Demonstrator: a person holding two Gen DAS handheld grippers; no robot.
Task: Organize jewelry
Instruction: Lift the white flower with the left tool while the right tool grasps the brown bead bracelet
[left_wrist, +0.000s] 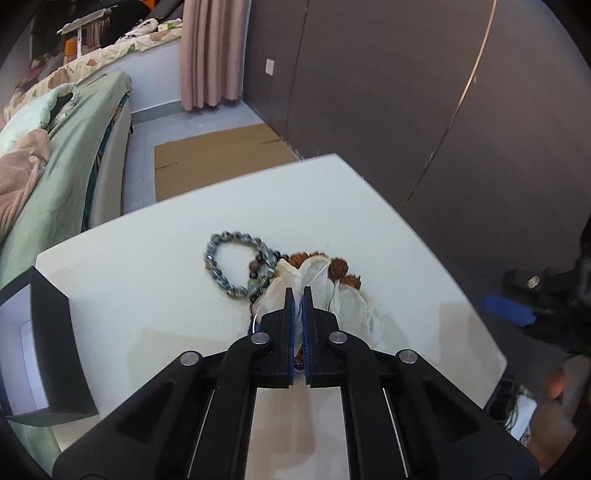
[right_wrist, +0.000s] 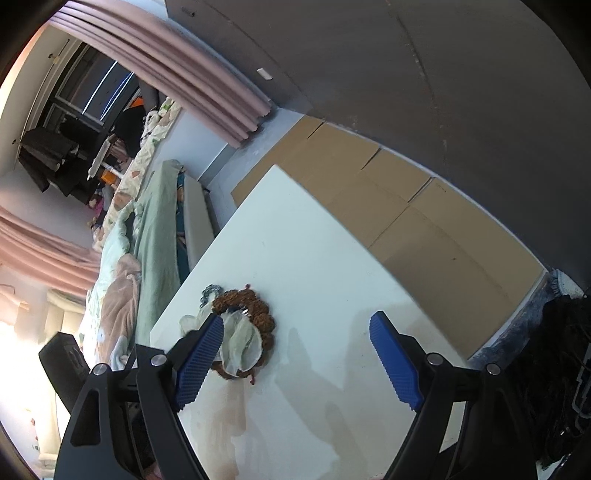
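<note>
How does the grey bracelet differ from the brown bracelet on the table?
The grey bracelet has smooth, glossy, round beads; the brown bracelet has rough, matte, bumpy beads. The grey bracelet lies mostly uncovered, while the brown bracelet is partly hidden under the sheer pouch. Both are beaded loops lying flat on the white table, close together.

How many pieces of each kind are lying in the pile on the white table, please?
Grey-blue bead bracelet: 1
Brown knobbly bead strand: 1
Sheer white pouch: 1
Dark mixed-bead strands, partly hidden: count unclear
Total clearly seen: 3
</note>
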